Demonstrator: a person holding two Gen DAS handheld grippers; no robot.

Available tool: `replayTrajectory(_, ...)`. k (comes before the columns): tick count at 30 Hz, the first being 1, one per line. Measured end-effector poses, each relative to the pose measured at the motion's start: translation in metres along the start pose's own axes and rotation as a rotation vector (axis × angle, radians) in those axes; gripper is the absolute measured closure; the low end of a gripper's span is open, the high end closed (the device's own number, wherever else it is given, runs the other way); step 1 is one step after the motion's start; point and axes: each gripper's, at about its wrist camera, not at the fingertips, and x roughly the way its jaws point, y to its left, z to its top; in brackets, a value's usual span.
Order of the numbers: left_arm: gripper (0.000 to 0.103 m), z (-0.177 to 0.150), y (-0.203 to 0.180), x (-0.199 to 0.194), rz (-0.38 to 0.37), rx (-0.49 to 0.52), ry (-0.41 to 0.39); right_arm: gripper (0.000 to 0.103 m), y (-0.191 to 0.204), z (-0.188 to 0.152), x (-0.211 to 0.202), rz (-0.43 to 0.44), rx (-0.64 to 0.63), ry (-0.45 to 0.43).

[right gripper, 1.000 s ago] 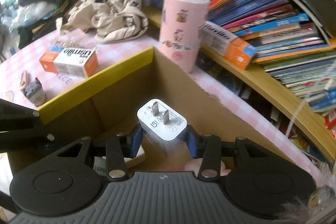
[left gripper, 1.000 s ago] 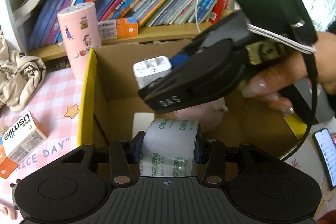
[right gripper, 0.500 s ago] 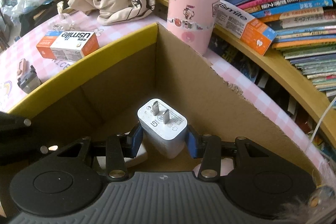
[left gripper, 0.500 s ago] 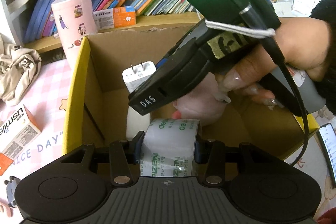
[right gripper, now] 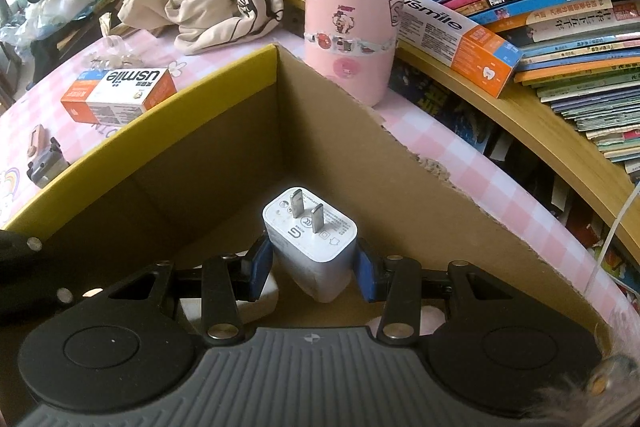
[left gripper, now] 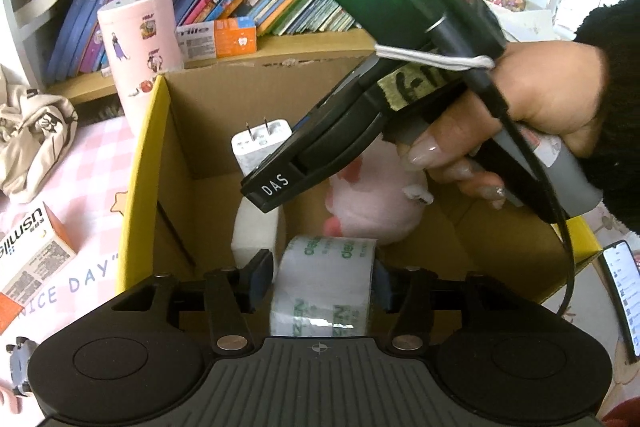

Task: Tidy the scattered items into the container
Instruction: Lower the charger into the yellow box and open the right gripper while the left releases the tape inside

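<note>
Left wrist view: the left gripper (left gripper: 320, 281), jaws just opening, is releasing the clear printed tape roll (left gripper: 323, 287) inside the brown cardboard box (left gripper: 256, 87); right wrist view: the right gripper (right gripper: 311, 269) is clamping the white plug charger (right gripper: 310, 241) above the box's interior.

The right gripper (right gripper: 314, 265) clamps a white plastic wall charger (right gripper: 310, 245), prongs up, inside the brown cardboard box (right gripper: 360, 163).

Cardboard box (right gripper: 224, 163) on table, canister (right gripper: 356, 11) behind it, toothpaste carton (right gripper: 120, 95) left, plush toy (left gripper: 372, 203) apparently inside
</note>
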Motion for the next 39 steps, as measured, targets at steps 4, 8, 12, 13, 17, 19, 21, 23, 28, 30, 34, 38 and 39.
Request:
replayTrajectory(4,0.043,0.0,0.0,-0.003,-0.003,-0.002,-0.015,0.062,-0.001,0.0,0.001,-0.002,0.008,0.0)
replayTrajectory(8,0.036,0.001,-0.003,-0.007,-0.01,0.003,-0.034,0.062,-0.003,0.0,0.002,-0.017,0.014,-0.005)
replayTrajectory(12,0.033,0.002,-0.006,-0.011,-0.007,0.019,-0.041,0.06,-0.006,0.001,0.002,-0.037,0.02,-0.011)
replayTrajectory(13,0.032,0.002,-0.006,-0.012,-0.006,0.019,-0.044,0.06,-0.006,0.002,0.002,-0.038,0.024,-0.011)
replayTrajectory(17,0.031,0.002,-0.005,-0.017,0.005,0.014,-0.058,0.048,-0.009,0.002,-0.004,-0.022,0.053,-0.025)
replayTrajectory(19,0.03,0.001,-0.006,-0.021,0.008,0.013,-0.067,0.042,-0.008,0.002,-0.01,-0.017,0.06,-0.042)
replayTrajectory(21,0.029,0.001,-0.008,-0.025,0.008,0.014,-0.077,0.038,-0.006,0.002,-0.017,-0.021,0.057,-0.06)
replayTrajectory(23,0.027,0.001,-0.011,-0.031,0.01,0.017,-0.089,0.034,-0.004,0.002,-0.025,-0.023,0.057,-0.077)
replayTrajectory(28,0.023,0.001,-0.016,-0.048,0.017,0.034,-0.136,0.029,0.001,0.0,-0.048,-0.036,0.062,-0.124)
replayTrajectory(30,0.022,0.0,-0.017,-0.054,0.021,0.037,-0.149,0.029,0.002,-0.001,-0.056,-0.044,0.067,-0.14)
replayTrajectory(34,0.022,-0.003,-0.019,-0.066,0.03,0.041,-0.175,0.028,0.006,-0.006,-0.074,-0.061,0.078,-0.17)
replayTrajectory(38,0.022,-0.006,-0.021,-0.08,0.039,0.041,-0.207,0.027,0.01,-0.012,-0.09,-0.079,0.084,-0.198)
replayTrajectory(39,0.021,-0.007,-0.021,-0.084,0.041,0.039,-0.216,0.026,0.012,-0.014,-0.095,-0.084,0.087,-0.205)
